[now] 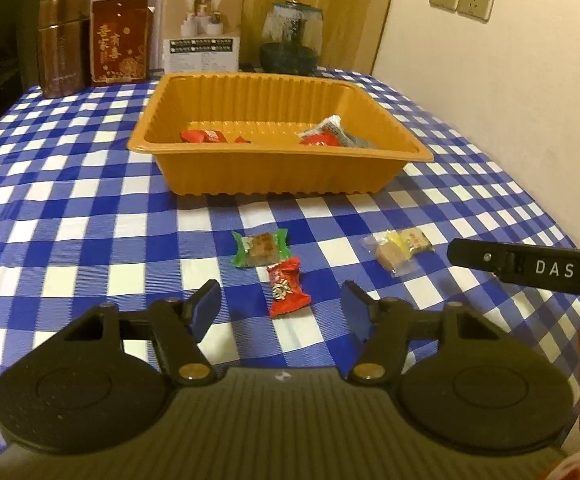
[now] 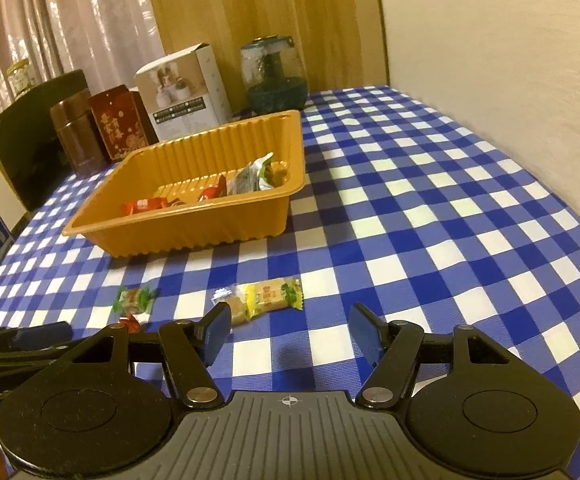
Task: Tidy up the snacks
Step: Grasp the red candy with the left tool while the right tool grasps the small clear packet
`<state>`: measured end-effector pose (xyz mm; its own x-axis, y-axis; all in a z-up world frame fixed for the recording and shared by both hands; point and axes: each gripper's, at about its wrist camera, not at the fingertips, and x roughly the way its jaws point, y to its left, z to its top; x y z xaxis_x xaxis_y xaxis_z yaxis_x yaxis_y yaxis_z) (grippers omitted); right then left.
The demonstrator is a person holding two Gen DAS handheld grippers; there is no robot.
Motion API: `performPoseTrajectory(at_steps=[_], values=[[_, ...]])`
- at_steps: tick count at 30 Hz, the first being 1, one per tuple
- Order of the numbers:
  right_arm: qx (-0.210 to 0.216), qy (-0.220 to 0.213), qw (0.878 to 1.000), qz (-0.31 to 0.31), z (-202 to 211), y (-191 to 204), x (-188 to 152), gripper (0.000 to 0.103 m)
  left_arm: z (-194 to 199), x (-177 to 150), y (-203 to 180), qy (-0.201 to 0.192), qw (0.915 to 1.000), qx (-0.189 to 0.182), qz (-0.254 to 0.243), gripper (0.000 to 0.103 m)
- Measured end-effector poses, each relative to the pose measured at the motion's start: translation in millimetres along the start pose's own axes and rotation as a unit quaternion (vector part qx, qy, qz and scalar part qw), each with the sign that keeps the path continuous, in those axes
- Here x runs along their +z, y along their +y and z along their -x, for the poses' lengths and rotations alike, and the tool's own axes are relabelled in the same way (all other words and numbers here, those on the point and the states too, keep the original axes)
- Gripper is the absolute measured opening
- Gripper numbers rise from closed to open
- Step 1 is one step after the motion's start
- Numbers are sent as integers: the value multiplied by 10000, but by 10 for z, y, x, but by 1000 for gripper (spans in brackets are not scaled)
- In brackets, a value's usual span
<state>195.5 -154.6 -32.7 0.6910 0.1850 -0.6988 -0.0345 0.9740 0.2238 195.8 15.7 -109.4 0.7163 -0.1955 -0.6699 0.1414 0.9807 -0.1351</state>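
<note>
- On the blue-and-white checked tablecloth (image 1: 70, 208), the orange ribbed tray (image 1: 278, 176) is the landmark; everything below is placed from it.
- Behind its left corner: a brown canister (image 1: 64, 46), then a red printed pouch (image 1: 120, 40), a white carton (image 1: 204, 28) and a glass dome ornament (image 1: 290, 36).
- Inside the tray: red-wrapped candies (image 1: 204, 136) at left, a silver-and-red packet (image 1: 326, 132) at right.
- In front of the tray: a green-wrapped candy (image 1: 261, 247), a red-wrapped candy (image 1: 288, 286) touching it, and a yellow-and-clear sweet packet (image 1: 400, 250) to the right, well apart.
- Left gripper (image 1: 280, 314): spread wide, empty, the red candy between its fingers.
- Right gripper (image 2: 290, 334): spread wide, empty, just beside the yellow packet.
</note>
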Motion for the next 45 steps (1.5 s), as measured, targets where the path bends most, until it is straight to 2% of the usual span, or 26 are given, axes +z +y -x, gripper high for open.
performPoseTrajectory(at_steps=[4, 6, 16, 27, 33, 41, 45], values=[[29, 35, 10000, -1, -46, 14, 5, 65, -113, 2, -23, 75, 10000, -43, 4, 52], [37, 73, 10000, 27, -84, 29, 8, 61, -144, 7, -23, 61, 10000, -34, 38, 50], [293, 194, 9992, 180, -238, 163, 15, 49, -284, 28, 29, 181, 9995, -83, 263, 19], [504, 278, 9964, 616, -359, 343, 12, 37, -27, 119, 227, -84, 9981, 97, 599, 19], [404, 322, 9960, 729, -503, 402, -5, 35, -29, 114, 231, -58, 9981, 135, 593, 19], [165, 284, 9915, 1259, -612, 551, -71, 32, -36, 102, 221, -35, 9981, 128, 595, 19], [117, 260, 9914, 1277, -643, 568, -76, 29, -40, 98, 216, -27, 9982, 110, 584, 19]])
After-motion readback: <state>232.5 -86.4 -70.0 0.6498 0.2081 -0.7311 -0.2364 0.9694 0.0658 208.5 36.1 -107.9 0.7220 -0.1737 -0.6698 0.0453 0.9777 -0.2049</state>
